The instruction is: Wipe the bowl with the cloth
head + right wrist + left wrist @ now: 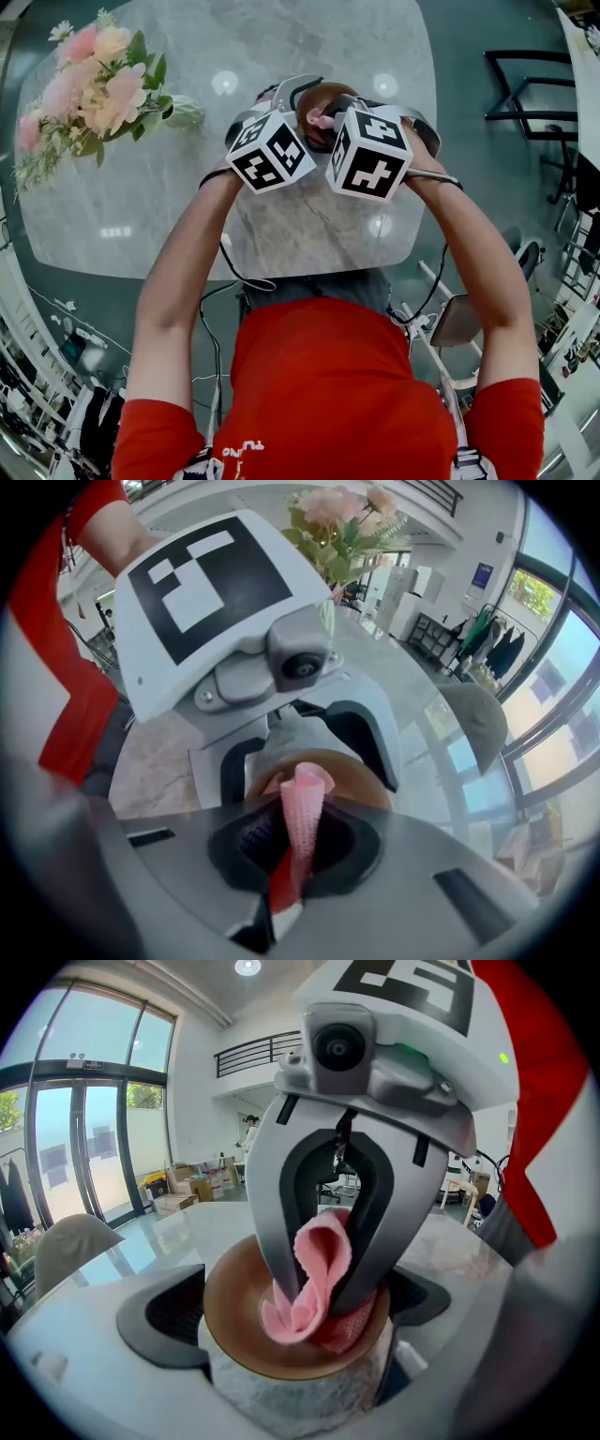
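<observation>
The left gripper (291, 1321) has its fingers (164, 1321) closed against the sides of the brown bowl (234, 1321), holding it over the marble counter (141, 216). Facing it, the right gripper (298, 841) has its fingers (267, 1194) pinched shut on the folded pink cloth (323, 1251), whose lower end presses into the bowl's inside. A pink flower bouquet (94, 84) lies well apart at the counter's left.

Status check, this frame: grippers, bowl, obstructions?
Left gripper shut on bowl. Right gripper shut on cloth, cloth inside bowl. Flowers off to the side, nothing blocking.
</observation>
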A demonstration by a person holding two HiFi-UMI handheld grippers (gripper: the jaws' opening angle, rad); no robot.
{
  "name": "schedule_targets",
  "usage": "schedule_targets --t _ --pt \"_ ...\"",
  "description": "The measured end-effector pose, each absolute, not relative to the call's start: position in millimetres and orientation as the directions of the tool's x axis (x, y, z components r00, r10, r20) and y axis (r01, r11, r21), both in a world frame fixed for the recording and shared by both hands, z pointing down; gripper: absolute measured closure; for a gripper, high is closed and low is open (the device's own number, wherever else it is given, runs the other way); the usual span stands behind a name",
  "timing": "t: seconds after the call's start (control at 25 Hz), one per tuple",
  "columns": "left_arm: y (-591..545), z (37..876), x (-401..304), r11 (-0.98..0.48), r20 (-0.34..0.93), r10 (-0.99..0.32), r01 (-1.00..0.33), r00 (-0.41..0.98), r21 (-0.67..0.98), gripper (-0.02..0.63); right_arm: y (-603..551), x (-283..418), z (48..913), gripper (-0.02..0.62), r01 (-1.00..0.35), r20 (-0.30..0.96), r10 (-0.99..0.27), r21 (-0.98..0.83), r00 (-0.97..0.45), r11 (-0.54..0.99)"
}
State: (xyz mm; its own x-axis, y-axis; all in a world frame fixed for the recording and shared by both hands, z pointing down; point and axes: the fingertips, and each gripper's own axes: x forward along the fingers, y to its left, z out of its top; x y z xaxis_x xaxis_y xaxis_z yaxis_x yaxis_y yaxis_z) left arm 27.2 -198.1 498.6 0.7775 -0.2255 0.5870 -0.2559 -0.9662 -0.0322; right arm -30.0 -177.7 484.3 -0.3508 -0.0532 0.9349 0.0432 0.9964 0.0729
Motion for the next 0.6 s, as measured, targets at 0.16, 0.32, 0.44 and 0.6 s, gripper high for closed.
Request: schedule_targets --t 0.16,0.32,0.44,0.6 --pt "-198 499 28 -0.968 0.589 -0.220 -0.250 0.777 -0.033 0.025 -182 -45 484 0.587 0.019 0.919 -0.061 0.074 -0.390 0.997" --pt "-198 498 28 -0.968 0.587 -0.220 -0.249 0.779 -0.033 0.025 -194 -48 486 0.587 -0.031 0.909 -0.112 0.109 -0.402 0.994" --pt "-198 498 28 -0.968 0.587 -0.220 -0.248 0.779 -0.034 0.025 -206 -48 486 0.587 -0.085 0.897 -0.176 0.155 -0.405 0.984" --pt "-198 498 28 -0.968 0.587 -0.220 -0.247 0.780 -0.035 0.025 -216 -41 485 0.588 -0.144 0.887 -0.250 0.209 -0.388 0.967"
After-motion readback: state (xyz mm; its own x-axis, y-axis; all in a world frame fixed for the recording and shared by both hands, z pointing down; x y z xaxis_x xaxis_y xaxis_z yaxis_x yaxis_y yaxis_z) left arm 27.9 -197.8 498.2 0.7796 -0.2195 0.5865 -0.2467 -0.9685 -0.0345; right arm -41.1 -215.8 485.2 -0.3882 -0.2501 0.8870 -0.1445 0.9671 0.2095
